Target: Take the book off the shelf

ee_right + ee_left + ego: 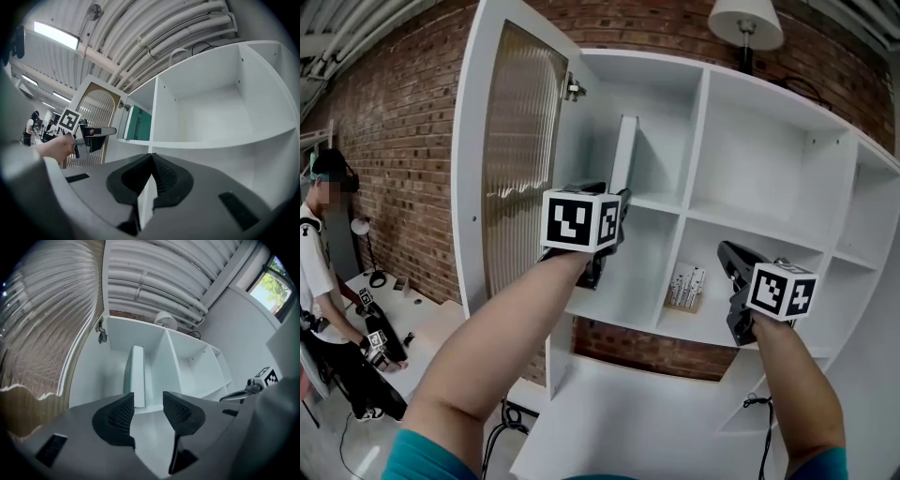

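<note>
A thin book (624, 155) stands upright in the upper left compartment of the white shelf unit (769, 230). In the left gripper view its pale spine (137, 376) faces me, just beyond the jaws. In the right gripper view its cover (139, 123) looks green. My left gripper (617, 208) is raised in front of the book. Its jaws (148, 401) are open, with nothing between the pads. My right gripper (727, 255) hangs lower to the right, before the middle compartments. It is shut (151, 157) and empty.
The cabinet door (520, 159) with ribbed glass stands swung open at the left of the book's compartment. A small box of white items (686, 286) sits on the lower shelf. A lamp (746, 21) stands on top. A person (319, 281) works at the far left.
</note>
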`<action>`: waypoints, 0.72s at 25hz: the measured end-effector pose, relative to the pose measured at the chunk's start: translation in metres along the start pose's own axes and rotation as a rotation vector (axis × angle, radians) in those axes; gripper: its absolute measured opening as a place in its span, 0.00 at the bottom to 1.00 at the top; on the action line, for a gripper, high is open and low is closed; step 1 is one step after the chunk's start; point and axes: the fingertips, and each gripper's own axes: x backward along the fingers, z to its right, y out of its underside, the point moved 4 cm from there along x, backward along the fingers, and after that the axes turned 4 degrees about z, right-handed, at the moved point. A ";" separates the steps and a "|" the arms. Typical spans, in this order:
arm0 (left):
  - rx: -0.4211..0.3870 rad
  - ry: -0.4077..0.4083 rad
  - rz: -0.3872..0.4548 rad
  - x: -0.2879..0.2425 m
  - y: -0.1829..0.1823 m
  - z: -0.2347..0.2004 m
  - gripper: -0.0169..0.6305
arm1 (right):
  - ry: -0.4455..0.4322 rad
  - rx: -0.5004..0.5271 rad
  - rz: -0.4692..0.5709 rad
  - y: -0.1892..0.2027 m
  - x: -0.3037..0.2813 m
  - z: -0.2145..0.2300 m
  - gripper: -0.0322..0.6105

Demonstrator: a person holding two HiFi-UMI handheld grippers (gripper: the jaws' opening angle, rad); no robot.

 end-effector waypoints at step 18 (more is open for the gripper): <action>-0.022 -0.094 -0.149 -0.096 -0.035 -0.021 0.48 | 0.056 0.069 0.000 -0.033 -0.007 0.010 0.08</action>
